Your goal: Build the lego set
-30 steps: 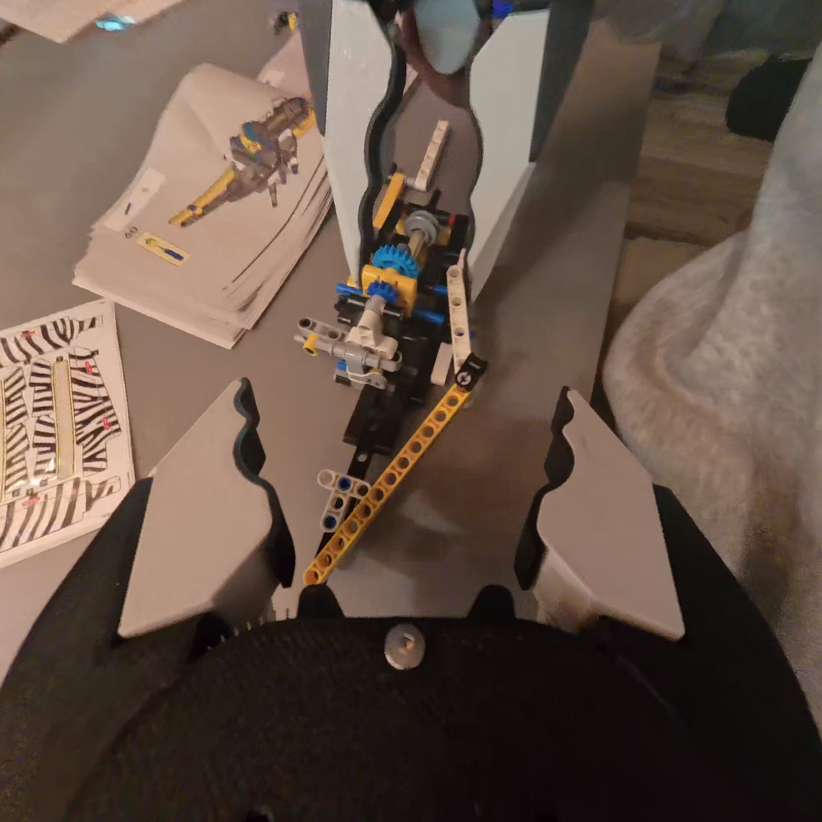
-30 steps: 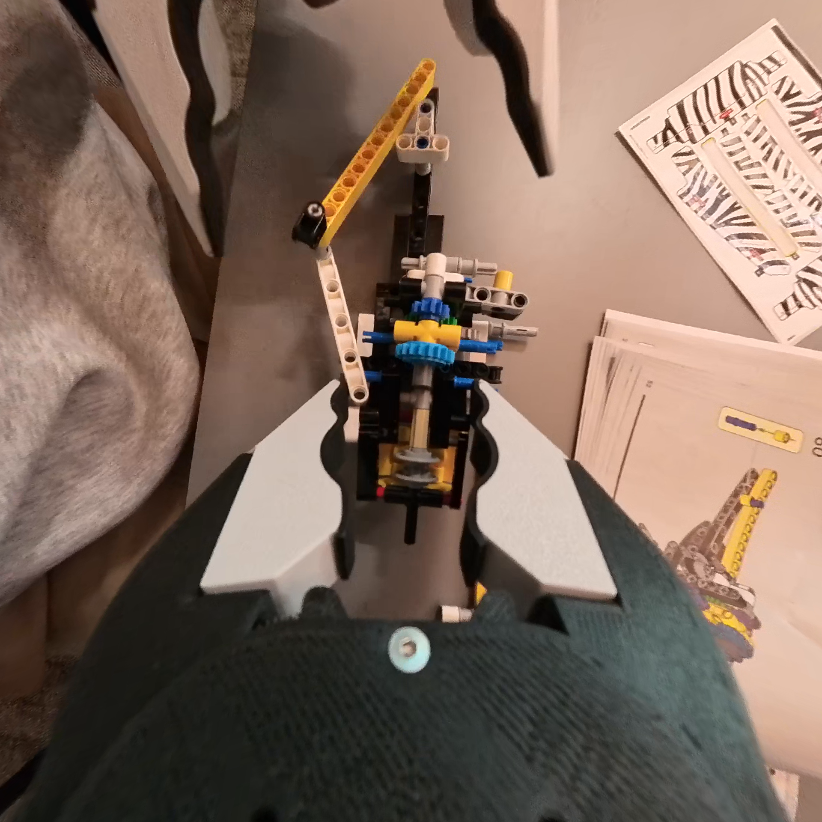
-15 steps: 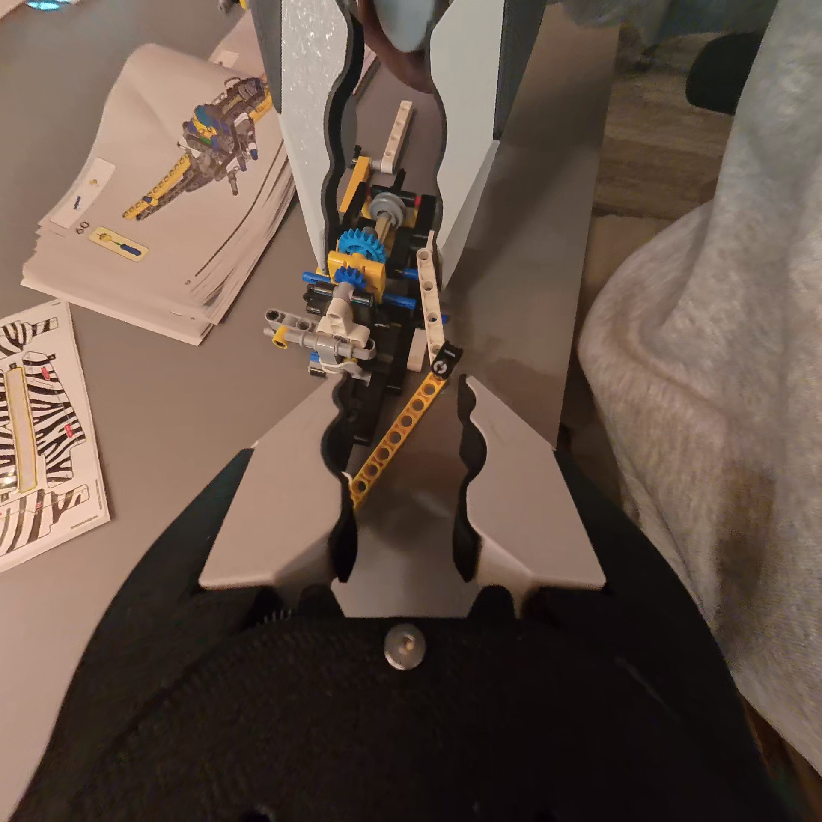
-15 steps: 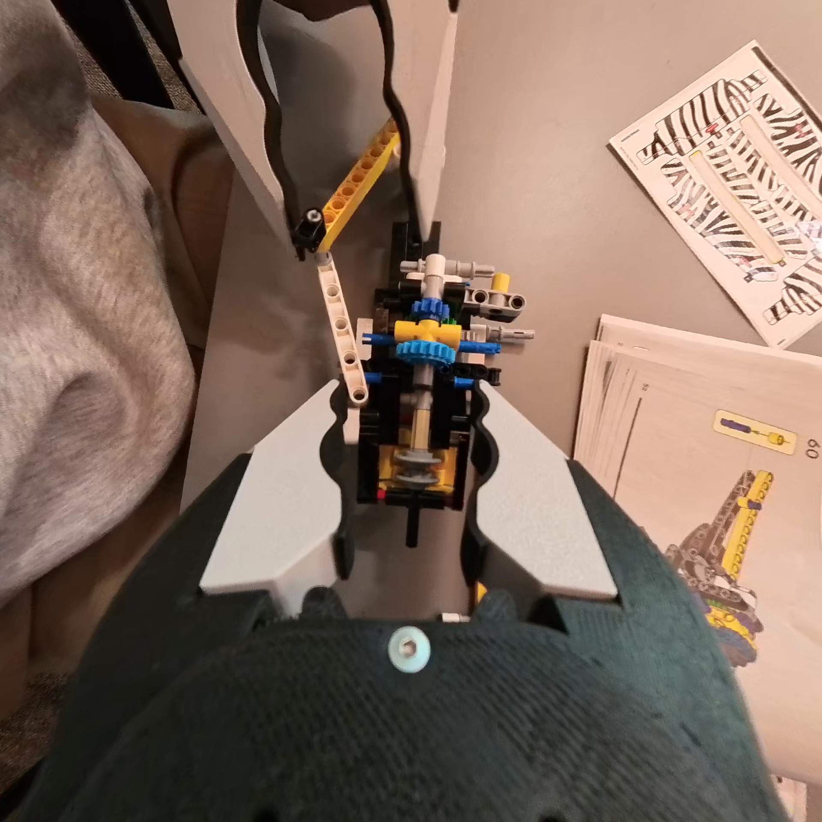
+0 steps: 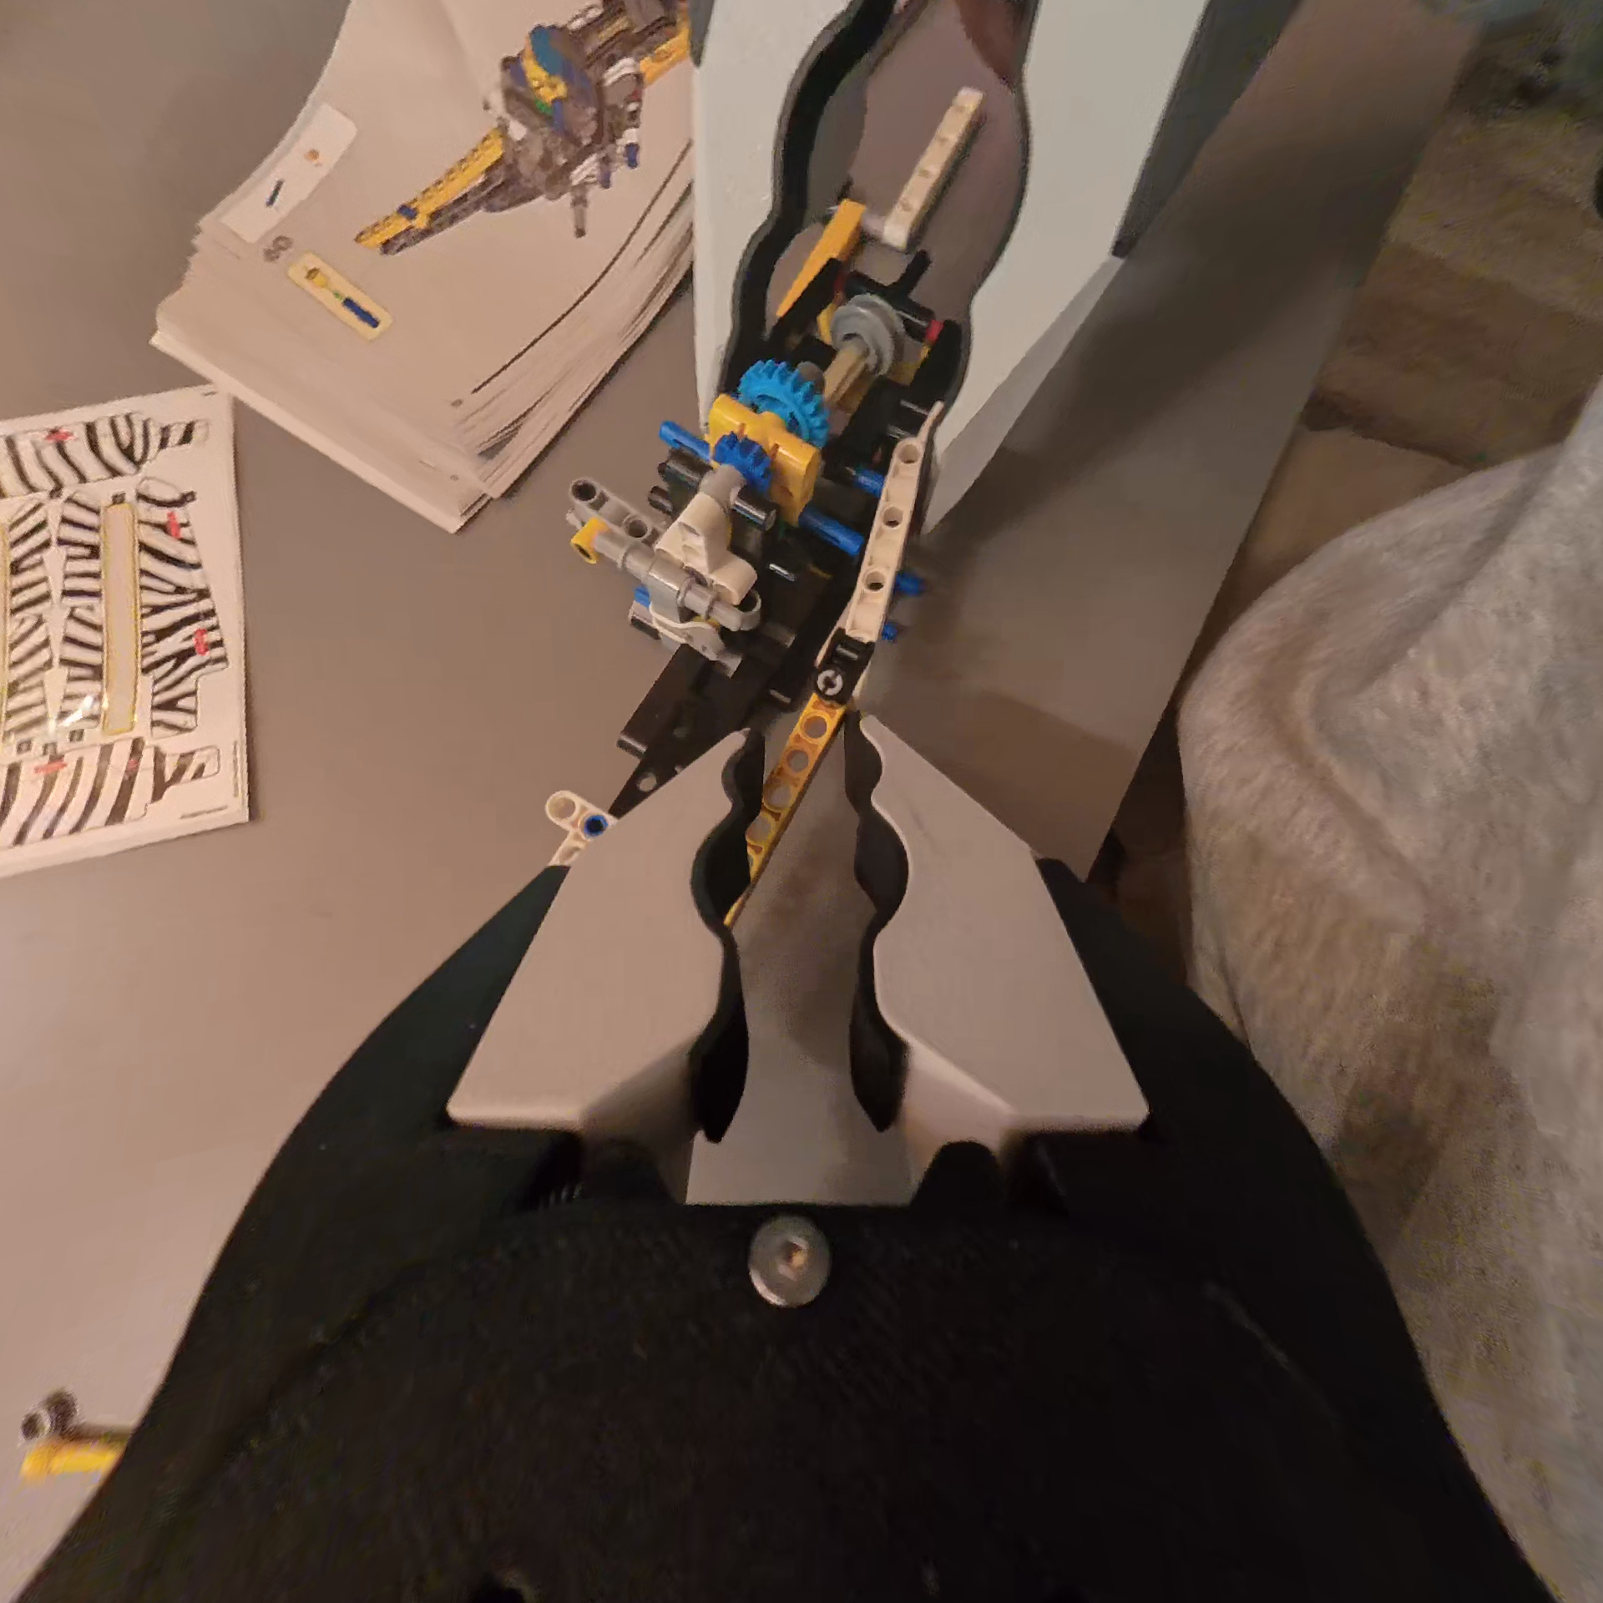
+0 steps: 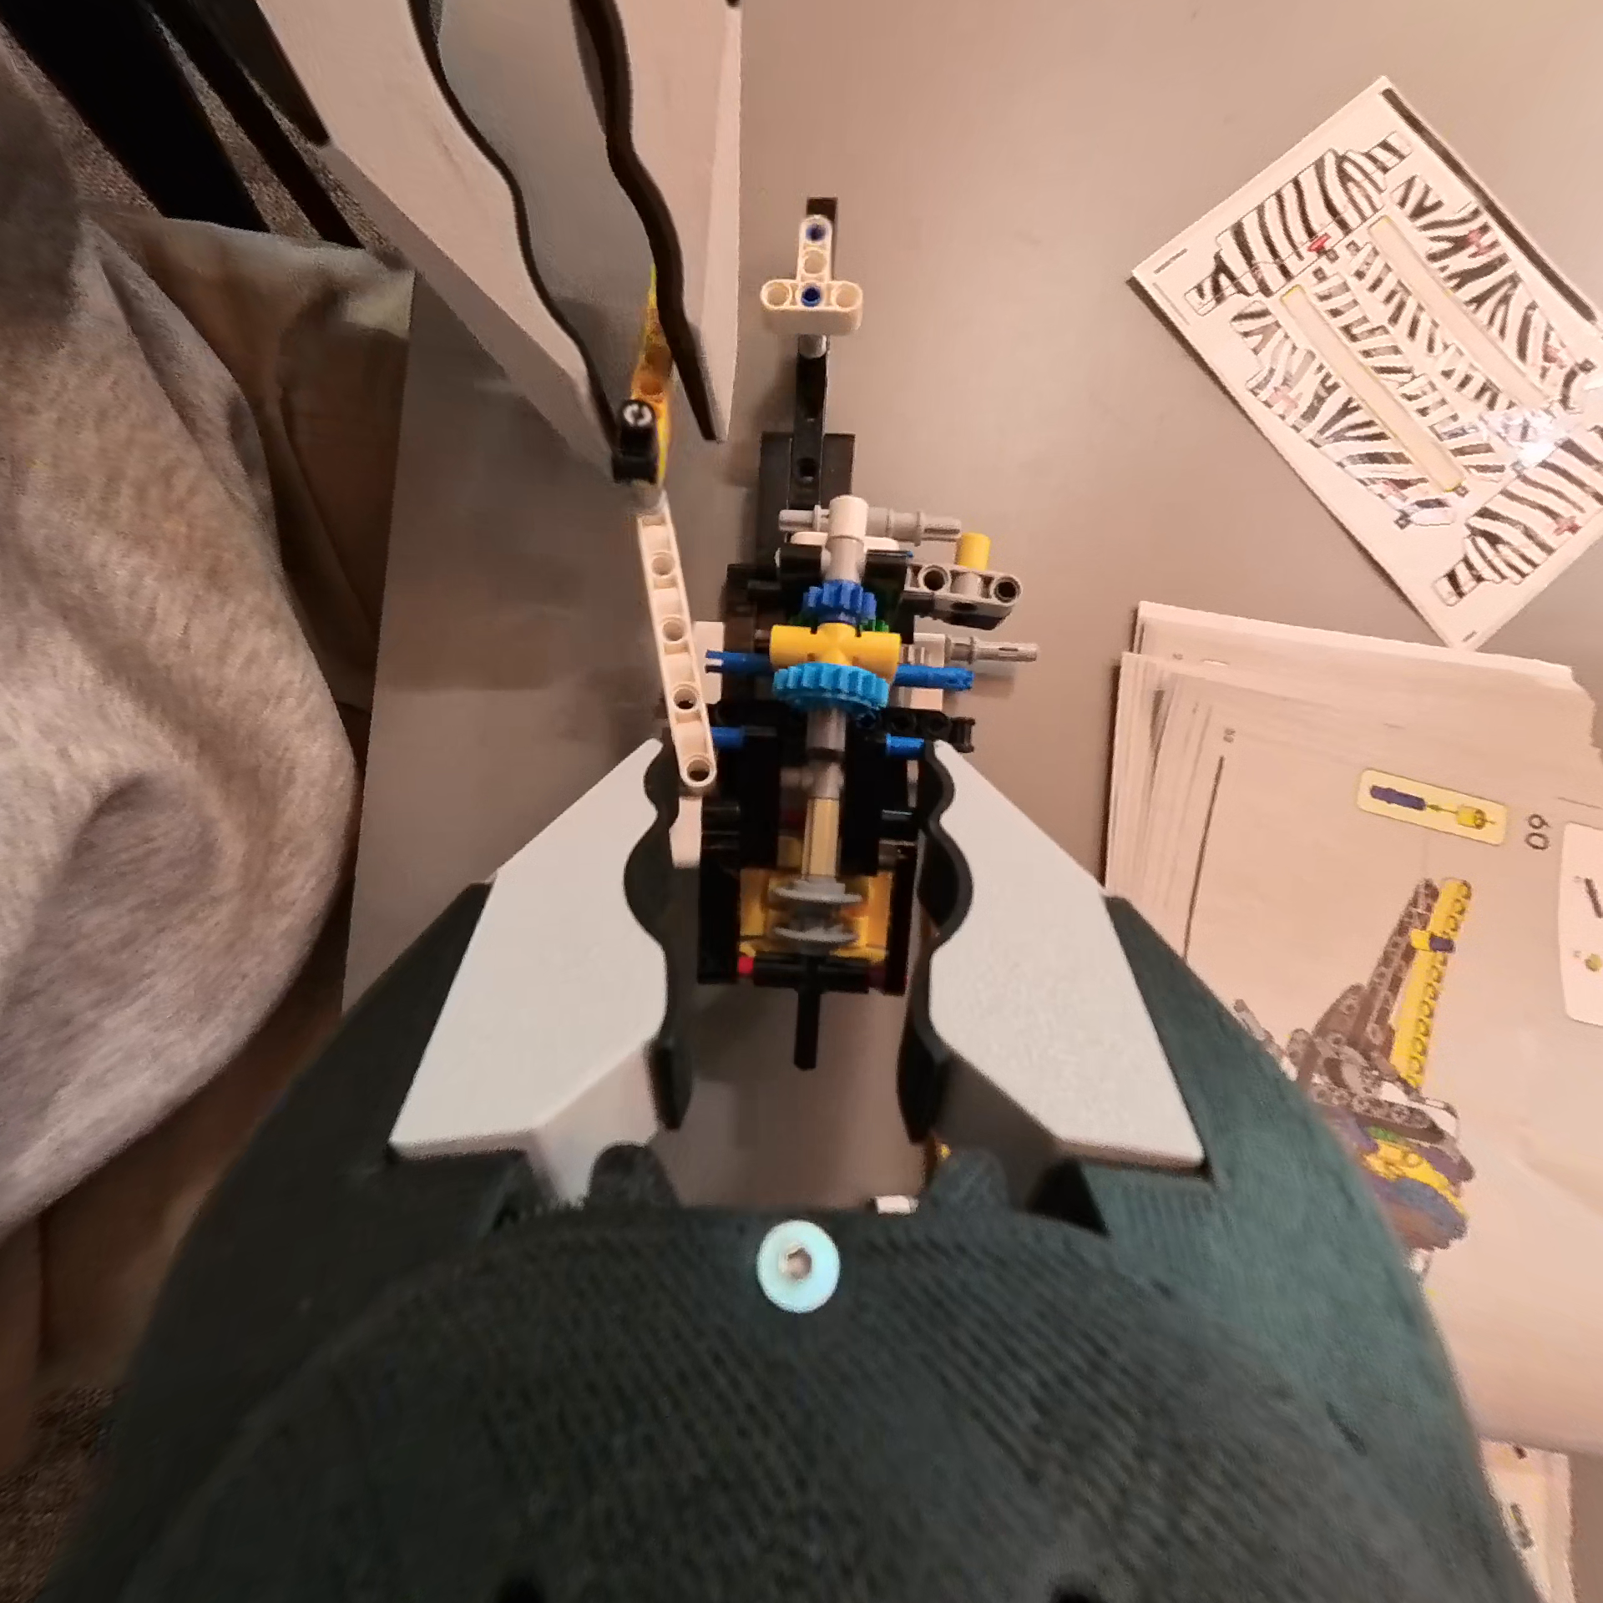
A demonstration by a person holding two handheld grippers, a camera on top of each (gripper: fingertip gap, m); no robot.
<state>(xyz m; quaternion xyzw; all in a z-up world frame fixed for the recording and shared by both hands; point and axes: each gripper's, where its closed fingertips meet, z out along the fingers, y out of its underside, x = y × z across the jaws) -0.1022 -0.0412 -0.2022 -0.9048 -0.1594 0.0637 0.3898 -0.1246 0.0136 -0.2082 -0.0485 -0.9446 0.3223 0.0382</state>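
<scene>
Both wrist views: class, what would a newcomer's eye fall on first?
The colourful lego model at table centre, with blue gears on its shaft, held at its black end by the right gripper. Next, the left gripper closed on the long yellow beam, and the zebra-striped sticker sheet beside the instruction booklet.

A grey table (image 5: 364,911) carries the clutter. A zebra-striped sticker sheet (image 5: 104,616) lies flat at its left side, and just beyond it, close but apart, sits a thick booklet (image 5: 451,260) opened to a page with a yellow and grey model pictured on it. Off the table's right edge a pale fuzzy blanket (image 5: 1405,781) bulges up, with a strip of brown floor (image 5: 1475,286) showing beyond it
</scene>
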